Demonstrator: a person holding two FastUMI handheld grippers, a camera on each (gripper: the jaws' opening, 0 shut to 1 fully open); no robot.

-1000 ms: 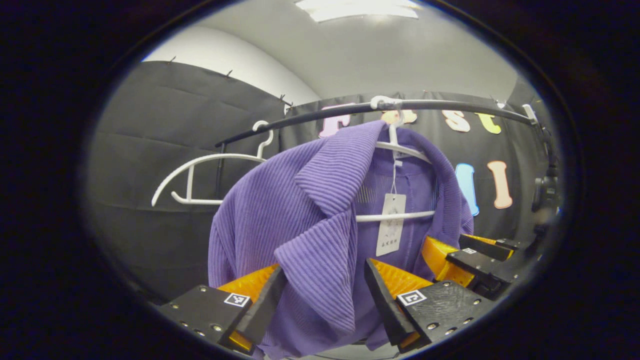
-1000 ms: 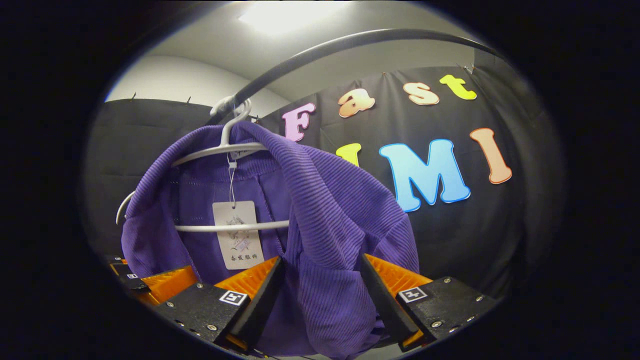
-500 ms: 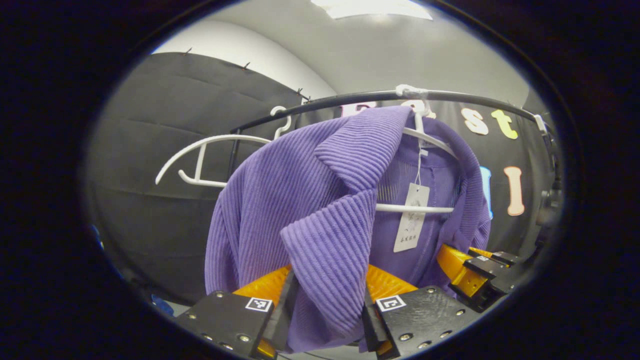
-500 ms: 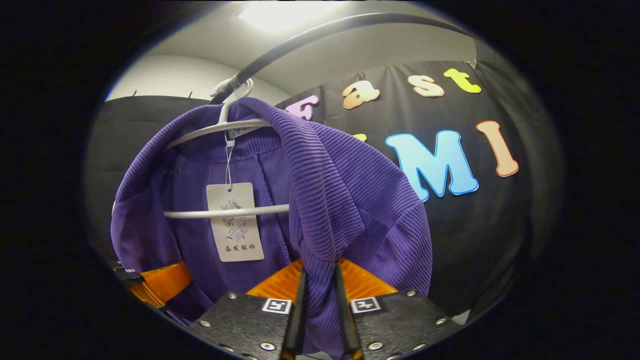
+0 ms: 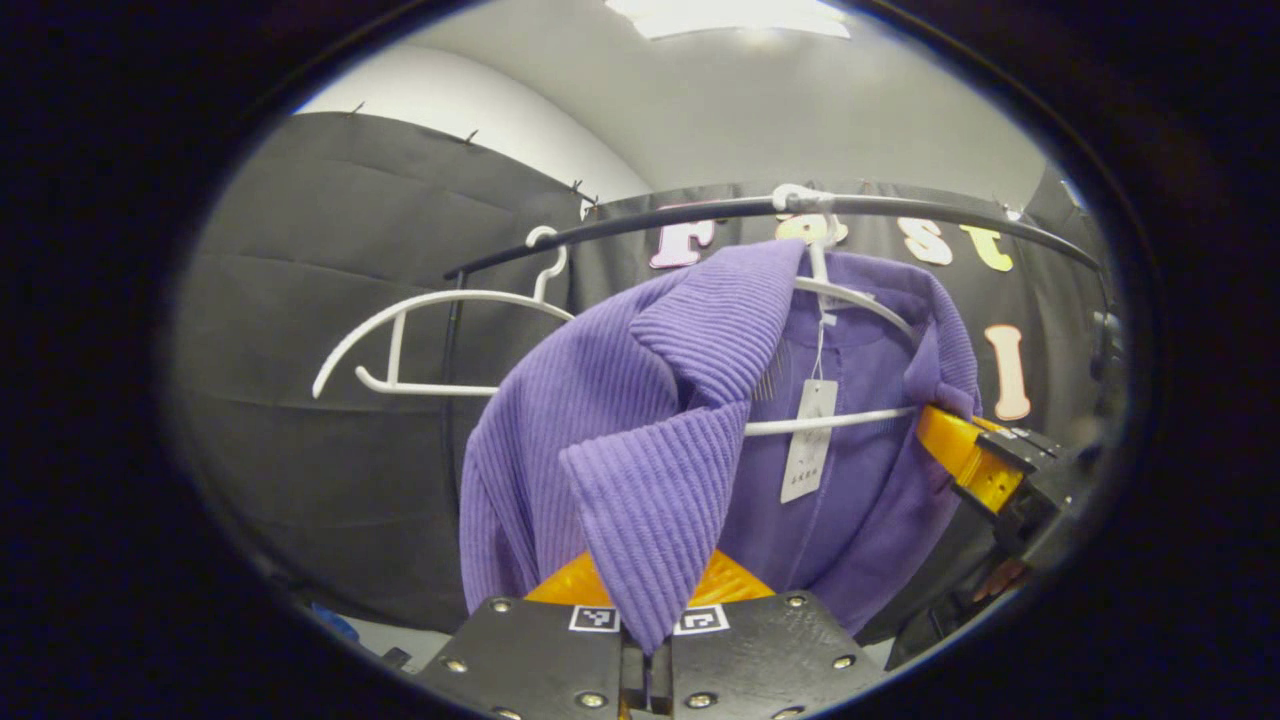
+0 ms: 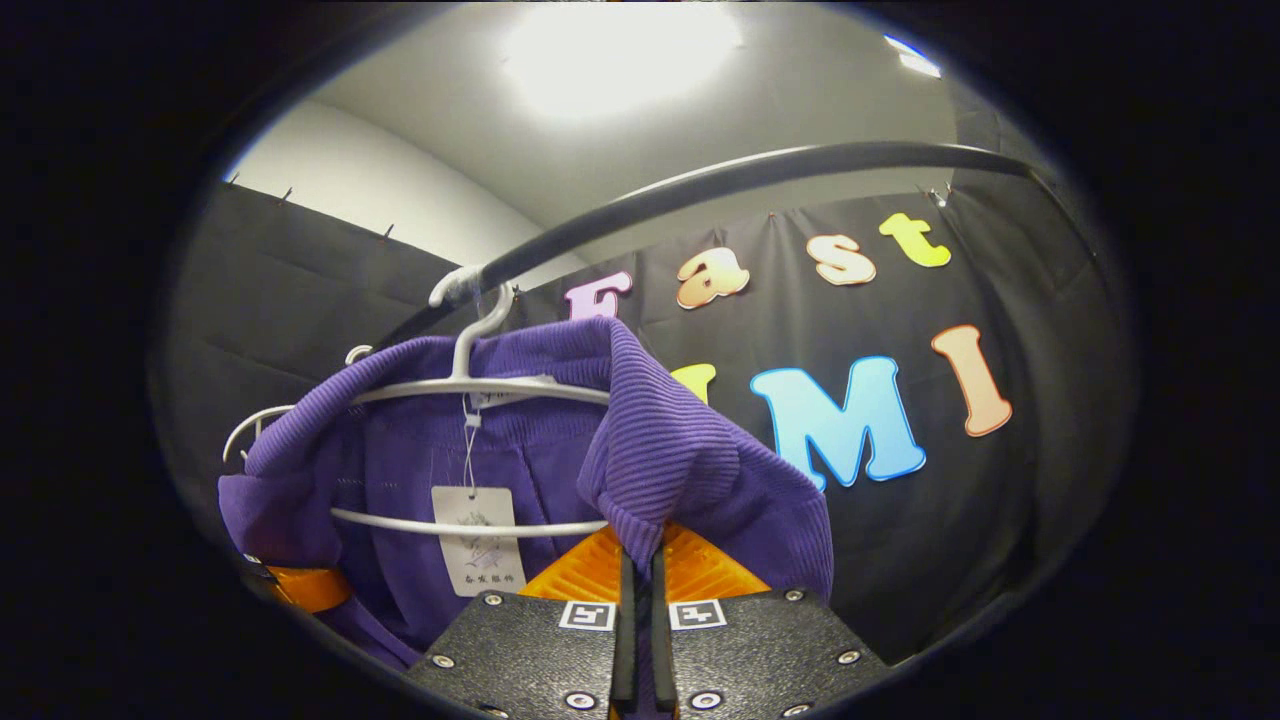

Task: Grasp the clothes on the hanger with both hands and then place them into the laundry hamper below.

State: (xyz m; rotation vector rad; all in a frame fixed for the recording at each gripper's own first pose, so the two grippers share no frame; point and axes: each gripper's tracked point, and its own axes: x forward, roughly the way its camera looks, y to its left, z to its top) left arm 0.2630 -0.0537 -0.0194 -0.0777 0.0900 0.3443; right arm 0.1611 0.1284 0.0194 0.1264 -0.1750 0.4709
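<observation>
Ribbed purple cloth garment (image 5: 620,430) on a smooth white plastic hanger (image 6: 480,385).
The knit looks soft and matt. A matt white paper tag (image 6: 478,540) dangles inside. The dark rail (image 6: 720,185) above looks smooth, faintly glossy; the black cloth wall (image 5: 330,250) is matt.

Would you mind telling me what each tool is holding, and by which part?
Both hold the purple garment, which hangs on the white hanger: the left tool pinches one front lapel edge, the right tool the other.

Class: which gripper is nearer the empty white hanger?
Left. The left gripper clamps the purple jacket lapel beside the empty hanger; the right gripper grips its far side.
</observation>
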